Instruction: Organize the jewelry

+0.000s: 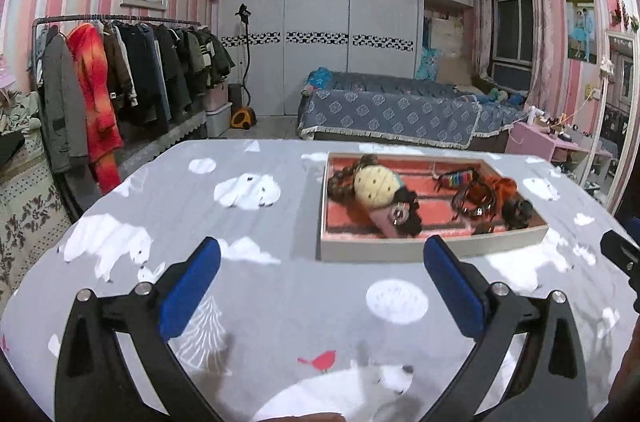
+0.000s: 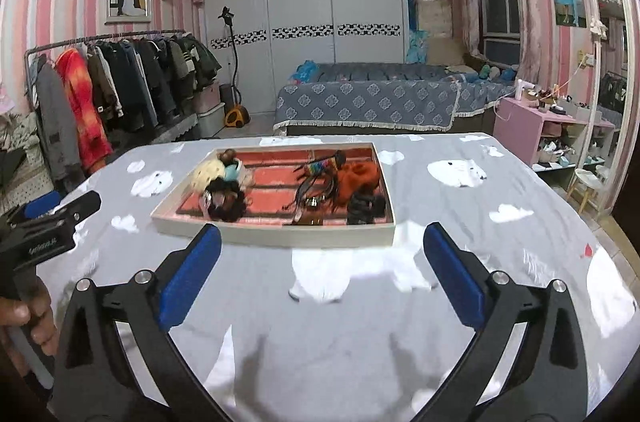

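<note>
Both tools, the left tool [image 1: 320, 286] and the right tool [image 2: 320, 282], are hovering spread wide and holding nothing over the near surface [image 1: 280, 302], while the jewelry tray [image 2: 276, 240] is lying just beyond them, long axis running left-right, roughly equally near both.

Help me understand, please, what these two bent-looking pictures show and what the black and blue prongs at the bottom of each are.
There is no robot here: a person holds a handheld two-finger gripper in each hand, each carrying a wide-angle camera that looks forward along its fingers. One picture comes from the left gripper, the other from the right gripper. The blue pads are the fingers, and both pairs stand wide open with nothing between them. Ahead, on a table covered by a grey cloth with white bears, lies a shallow tray with a red lining. It holds hair ties and accessories, including a yellow dotted piece and an orange fluffy one. In the right view the person's hand grips the left tool.
</note>
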`<act>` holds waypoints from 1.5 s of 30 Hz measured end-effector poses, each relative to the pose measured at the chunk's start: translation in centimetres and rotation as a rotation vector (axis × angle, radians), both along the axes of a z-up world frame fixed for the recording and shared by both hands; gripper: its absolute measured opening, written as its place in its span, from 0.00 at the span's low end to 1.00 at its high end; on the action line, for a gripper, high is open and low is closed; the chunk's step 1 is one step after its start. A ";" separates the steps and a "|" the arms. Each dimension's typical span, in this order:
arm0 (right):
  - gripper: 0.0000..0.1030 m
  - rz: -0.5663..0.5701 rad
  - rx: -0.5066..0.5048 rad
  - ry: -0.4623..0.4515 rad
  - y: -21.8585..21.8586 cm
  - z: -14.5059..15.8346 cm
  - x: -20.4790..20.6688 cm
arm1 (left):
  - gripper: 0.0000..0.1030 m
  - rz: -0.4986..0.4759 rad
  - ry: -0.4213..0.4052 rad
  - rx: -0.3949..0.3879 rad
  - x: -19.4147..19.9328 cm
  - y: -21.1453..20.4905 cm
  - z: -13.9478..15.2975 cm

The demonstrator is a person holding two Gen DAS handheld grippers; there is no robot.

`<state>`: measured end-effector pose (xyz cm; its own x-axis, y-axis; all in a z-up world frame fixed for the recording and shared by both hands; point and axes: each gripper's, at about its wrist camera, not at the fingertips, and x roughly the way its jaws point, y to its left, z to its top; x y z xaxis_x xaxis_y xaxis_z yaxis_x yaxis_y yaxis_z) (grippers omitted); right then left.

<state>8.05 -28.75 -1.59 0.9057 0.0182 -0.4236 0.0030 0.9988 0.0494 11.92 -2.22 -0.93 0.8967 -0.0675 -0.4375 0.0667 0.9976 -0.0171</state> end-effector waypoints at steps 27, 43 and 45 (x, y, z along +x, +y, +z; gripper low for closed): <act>0.96 -0.008 -0.008 0.037 -0.3 -1.4 -1.2 | 0.96 -0.004 0.035 0.035 -1.3 -1.3 -0.8; 0.96 -0.014 -0.008 0.036 -0.3 -1.0 -1.9 | 0.96 0.011 0.024 0.047 -2.1 -1.6 0.3; 0.96 -0.017 -0.010 0.035 -0.3 -1.0 -1.9 | 0.96 0.013 0.025 0.044 -2.2 -1.5 0.3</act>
<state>6.12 -29.08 -2.56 0.8905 -0.0013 -0.4549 0.0216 0.9990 0.0393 9.74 -3.76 -0.60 0.8862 -0.0359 -0.4618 0.0537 0.9982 0.0255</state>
